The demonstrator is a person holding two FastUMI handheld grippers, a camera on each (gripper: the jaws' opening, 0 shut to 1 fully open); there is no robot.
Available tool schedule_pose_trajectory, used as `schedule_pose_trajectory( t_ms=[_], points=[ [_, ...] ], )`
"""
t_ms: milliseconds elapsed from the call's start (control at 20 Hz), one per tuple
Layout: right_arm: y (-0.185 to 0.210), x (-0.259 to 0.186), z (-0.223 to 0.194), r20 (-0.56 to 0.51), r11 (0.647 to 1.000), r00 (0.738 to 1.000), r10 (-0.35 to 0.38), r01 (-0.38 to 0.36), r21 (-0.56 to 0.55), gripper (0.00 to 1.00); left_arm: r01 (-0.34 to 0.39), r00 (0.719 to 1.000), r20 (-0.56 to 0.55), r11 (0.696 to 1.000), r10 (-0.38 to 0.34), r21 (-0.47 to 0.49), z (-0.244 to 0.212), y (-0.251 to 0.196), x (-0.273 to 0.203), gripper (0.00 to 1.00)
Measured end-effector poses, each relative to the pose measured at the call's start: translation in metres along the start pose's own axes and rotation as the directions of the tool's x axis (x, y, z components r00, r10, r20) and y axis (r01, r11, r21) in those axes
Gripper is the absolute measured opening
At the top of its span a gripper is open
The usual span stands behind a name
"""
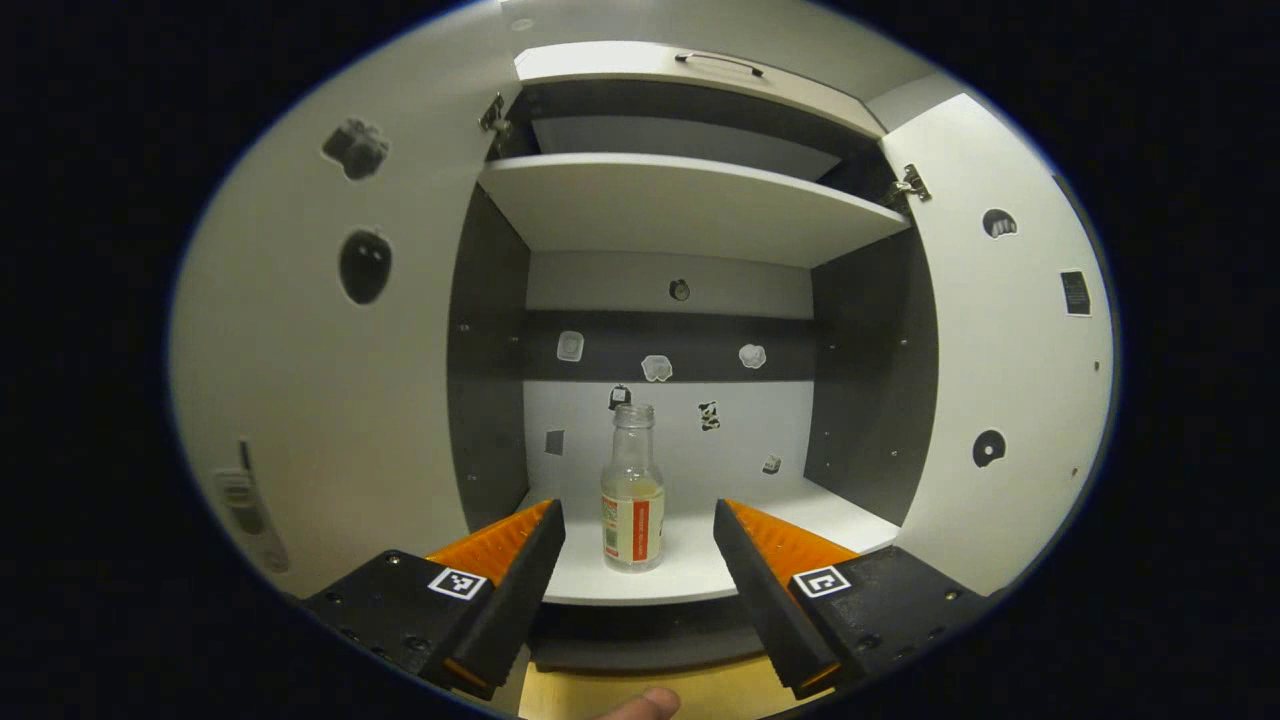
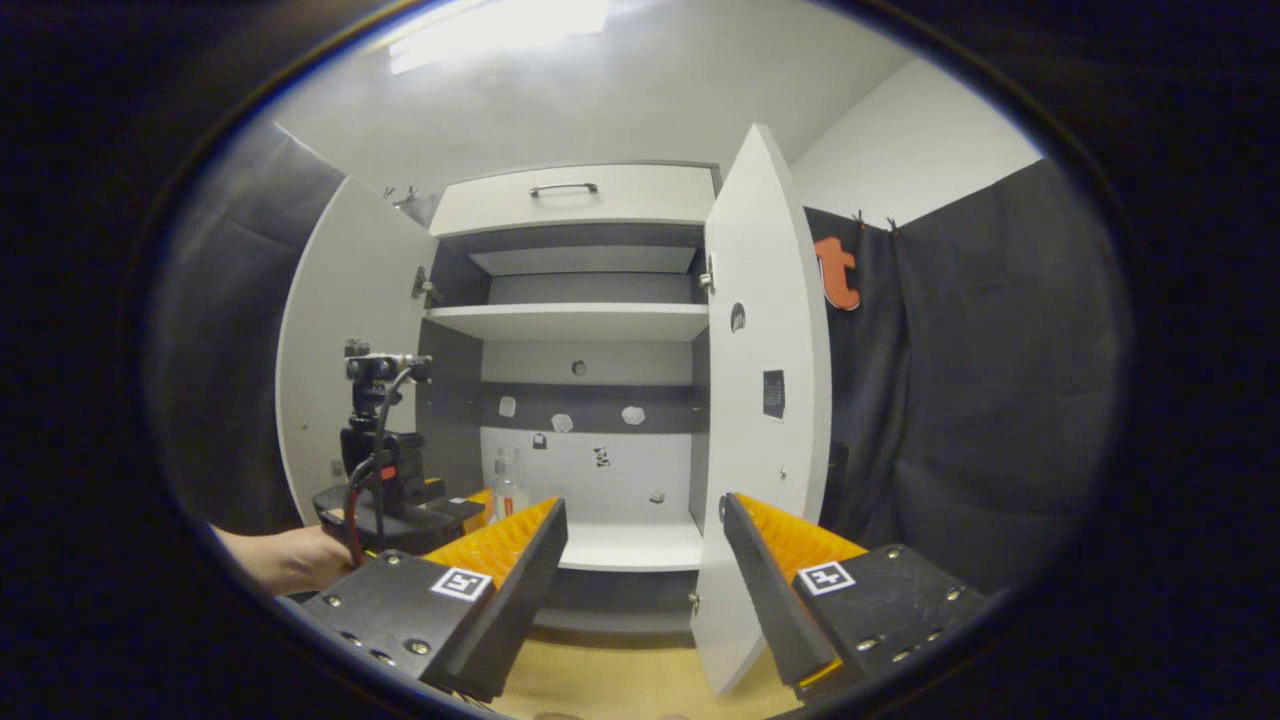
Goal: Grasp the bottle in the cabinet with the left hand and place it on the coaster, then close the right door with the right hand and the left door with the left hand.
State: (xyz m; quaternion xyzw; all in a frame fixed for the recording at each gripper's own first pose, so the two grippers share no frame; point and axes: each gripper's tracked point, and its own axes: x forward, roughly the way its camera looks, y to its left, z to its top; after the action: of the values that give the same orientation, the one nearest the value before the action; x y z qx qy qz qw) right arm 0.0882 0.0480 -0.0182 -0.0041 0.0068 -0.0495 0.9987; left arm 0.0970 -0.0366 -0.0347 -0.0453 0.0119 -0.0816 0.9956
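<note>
No text legible anywhere; print on the bottle label too small to be made out, dark sticker on the right door likewise unreadable

Bottle: clear glass, uncapped, pale liquid low inside, label with red stripe. Upright on the bottom shelf of the cabinet, near the front edge, at 12 o'clock in the left gripper view. Left door and right door both swung fully open.
</note>
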Motion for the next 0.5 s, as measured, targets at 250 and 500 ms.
schedule_pose_trajectory(
  t_ms=[250,500],
  points=[
    [0.001,0.012,0.009,0.042,1.000,0.999,-0.003,0.003,0.006,0.93,-0.028,0.999,-0.015,0.998,0.029,0.049,-0.009,0.010,0.019,0.95],
    [-0.011,0.011,0.010,0.053,0.999,0.998,-0.032,0.034,-0.024,0.96,-0.070,0.995,-0.067,0.993,0.077,0.094,-0.023,0.024,0.035,0.95]
  ],
)
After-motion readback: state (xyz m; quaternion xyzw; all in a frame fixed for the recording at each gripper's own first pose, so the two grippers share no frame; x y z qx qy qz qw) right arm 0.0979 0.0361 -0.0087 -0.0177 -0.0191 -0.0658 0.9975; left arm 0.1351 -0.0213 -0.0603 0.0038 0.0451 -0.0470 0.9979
